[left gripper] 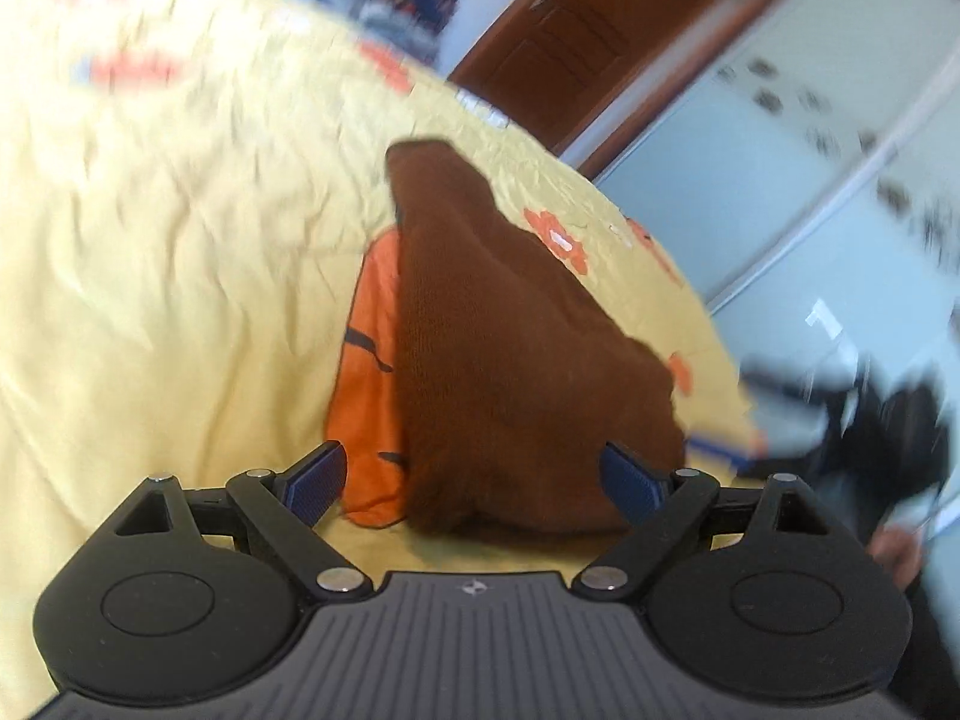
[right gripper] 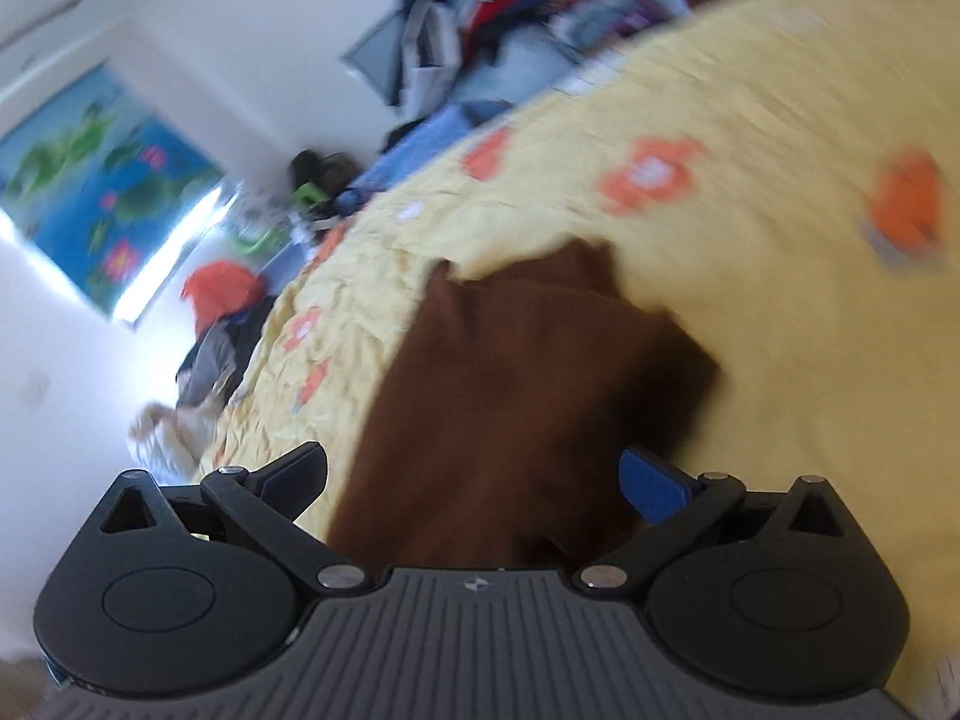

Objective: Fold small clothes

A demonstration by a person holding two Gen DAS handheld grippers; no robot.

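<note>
Black left gripper [left gripper: 474,483] and right gripper [right gripper: 474,483]: blue pads, silver screws, ribbed grey bodies.

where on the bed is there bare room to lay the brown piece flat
Bare yellow flowered bedspread spreads wide beside the orange garment, away from the brown knitted garment. The blurry clothes pile crowds the bed's far edge.

Brown garments: one [left gripper: 516,360] [right gripper: 516,396]
Orange garments: one, under the brown one [left gripper: 369,372]
Grippers: two, left [left gripper: 474,480] and right [right gripper: 474,480]
Bedspreads: one, yellow [left gripper: 180,252]
Clothes piles: one, behind the bed [right gripper: 510,6]
Doors: one, wooden [left gripper: 576,42]
</note>
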